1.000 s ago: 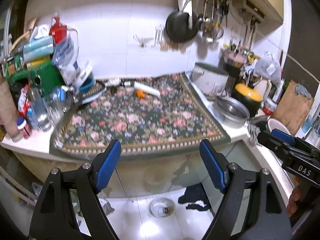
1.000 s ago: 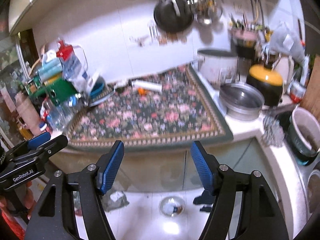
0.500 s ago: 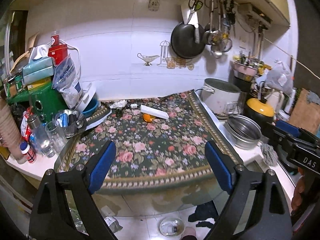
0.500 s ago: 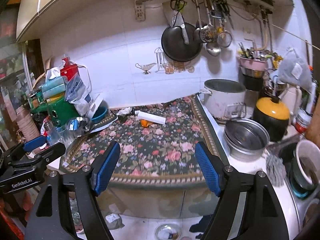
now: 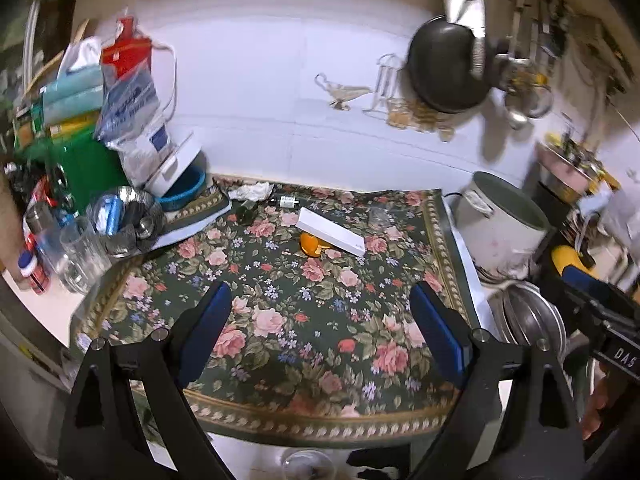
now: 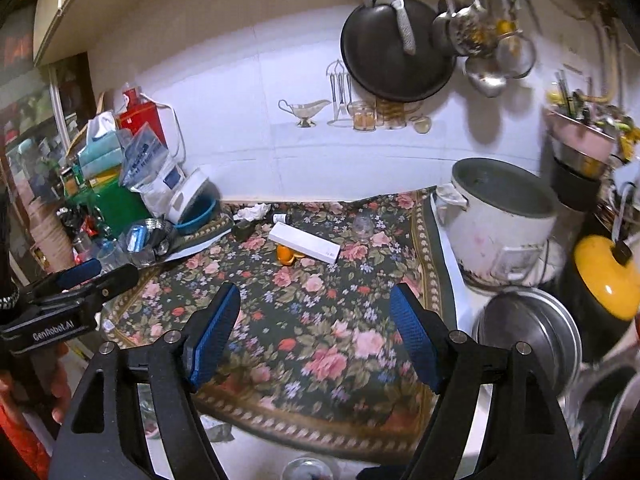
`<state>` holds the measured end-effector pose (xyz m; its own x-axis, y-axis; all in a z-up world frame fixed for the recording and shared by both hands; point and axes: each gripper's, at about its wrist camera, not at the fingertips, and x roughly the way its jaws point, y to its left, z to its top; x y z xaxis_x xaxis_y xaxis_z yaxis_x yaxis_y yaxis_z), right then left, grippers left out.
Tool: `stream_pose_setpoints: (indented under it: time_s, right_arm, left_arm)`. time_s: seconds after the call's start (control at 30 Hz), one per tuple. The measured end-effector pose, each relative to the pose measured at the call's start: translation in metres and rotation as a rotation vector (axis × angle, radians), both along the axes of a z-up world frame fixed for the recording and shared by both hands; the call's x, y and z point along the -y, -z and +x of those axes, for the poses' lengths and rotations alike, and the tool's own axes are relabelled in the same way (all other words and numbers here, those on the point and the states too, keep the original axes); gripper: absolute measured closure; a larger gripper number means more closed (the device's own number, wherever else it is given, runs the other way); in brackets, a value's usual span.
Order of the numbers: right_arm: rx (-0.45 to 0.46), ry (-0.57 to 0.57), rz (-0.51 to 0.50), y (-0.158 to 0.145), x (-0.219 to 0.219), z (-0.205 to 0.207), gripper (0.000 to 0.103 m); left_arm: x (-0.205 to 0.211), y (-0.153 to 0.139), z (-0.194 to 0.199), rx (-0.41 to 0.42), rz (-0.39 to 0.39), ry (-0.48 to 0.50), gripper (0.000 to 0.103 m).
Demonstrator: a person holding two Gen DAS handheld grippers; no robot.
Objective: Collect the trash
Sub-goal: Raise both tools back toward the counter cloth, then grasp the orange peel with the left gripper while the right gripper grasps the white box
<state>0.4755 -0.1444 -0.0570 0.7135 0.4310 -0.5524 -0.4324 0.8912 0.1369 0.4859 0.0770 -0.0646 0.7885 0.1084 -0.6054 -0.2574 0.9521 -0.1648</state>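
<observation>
Where tiles rise: floral cloth [image 5: 304, 320]; cluttered counter [image 6: 464, 292]

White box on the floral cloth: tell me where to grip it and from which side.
Grip the long white box across its narrow width, near the middle, coming down from above. It lies flat and slanted, so turn the hand-held gripper square to its long edges. Stay clear of the end beside the orange peel.
</observation>
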Motion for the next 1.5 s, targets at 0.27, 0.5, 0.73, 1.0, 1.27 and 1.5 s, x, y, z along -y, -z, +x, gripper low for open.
stream_pose_setpoints:
  time_s: [0.27,0.5,0.73,1.0,1.27,1.5]
  right_arm:
    - [-0.078,-0.036,-0.018,0.027,-0.015,0.071,0.029]
    - [-0.138,0.009,-0.083,0.063,-0.059,0.135,0.029]
    - [-0.228,0.015,-0.158,0.120,-0.115,0.212,0.029]
    - [-0.327,-0.041,-0.313,0.199,-0.171,0.277,0.029]
    - [-0.233,-0.063,-0.411,0.213,-0.191,0.292,0.038]
    - [-0.166,-0.057,-0.373,0.189,-0.182,0.295,0.086]
  left_arm:
    - [-0.039,0.025,0.062,-0.064,-0.001,-0.062,0.013]
    - [-0.091,0.056,0.133,-0.134,-0.002,-0.005,0.013]
    - [-0.132,0.098,0.193,-0.231,0.013,0.044,0.013]
    - [-0.155,0.154,0.235,-0.345,-0.037,0.084,0.013]
    - [-0.161,0.181,0.251,-0.395,-0.097,0.086,0.013]
    - [-0.146,0.187,0.274,-0.414,-0.090,0.123,0.013]
